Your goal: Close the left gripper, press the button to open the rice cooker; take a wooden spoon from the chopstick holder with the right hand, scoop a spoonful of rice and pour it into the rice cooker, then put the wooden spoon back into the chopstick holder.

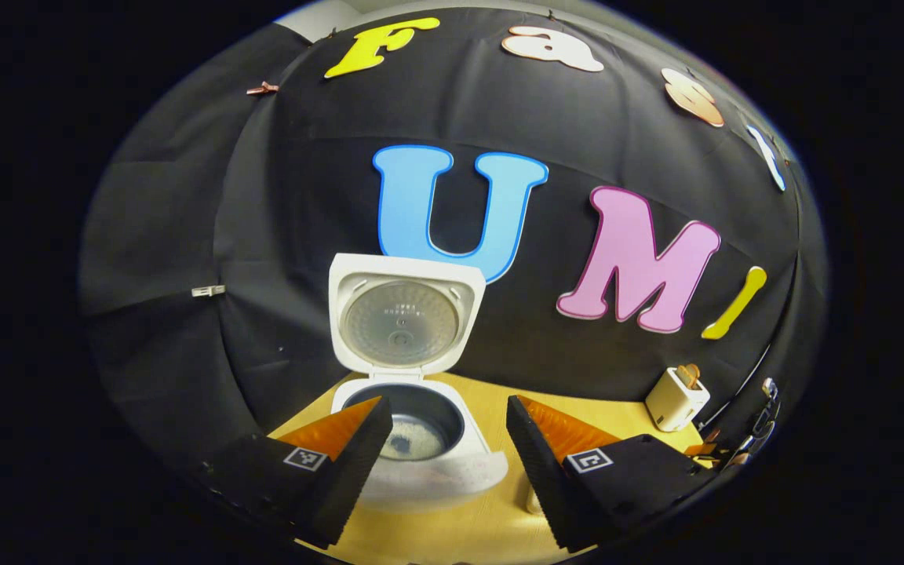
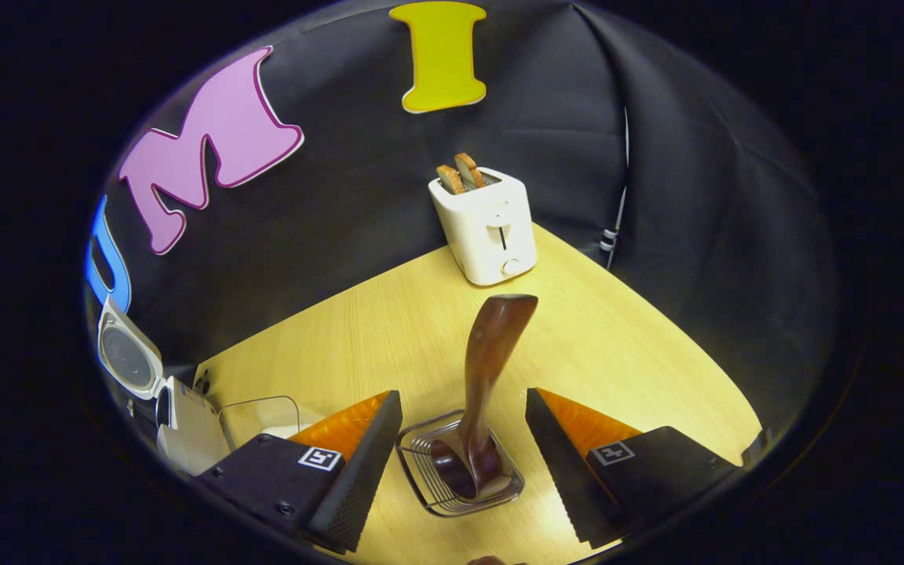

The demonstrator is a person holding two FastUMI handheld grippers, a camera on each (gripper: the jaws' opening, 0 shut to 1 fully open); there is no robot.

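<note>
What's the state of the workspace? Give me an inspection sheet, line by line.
Surface: pale wooden table.
Job's things: rice cooker open, lid upright, rice in the pot; wooden spoon standing in the wire chopstick holder.
Clutter: toaster with two slices; clear container beside the cooker.
Tongs: left tongs open; right tongs open, astride the spoon, not touching.
Cables: nothing seen.
Surroundings: black cloth wall.

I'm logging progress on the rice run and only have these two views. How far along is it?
Done: the rice cooker is open, its lid upright, and rice lies in the pot. The wooden spoon stands in the chopstick holder, between the open fingers of the right gripper and untouched. The left gripper is open before the cooker. Nothing is in hand; the job looks finished, unless that rice predates the scoop.
</note>
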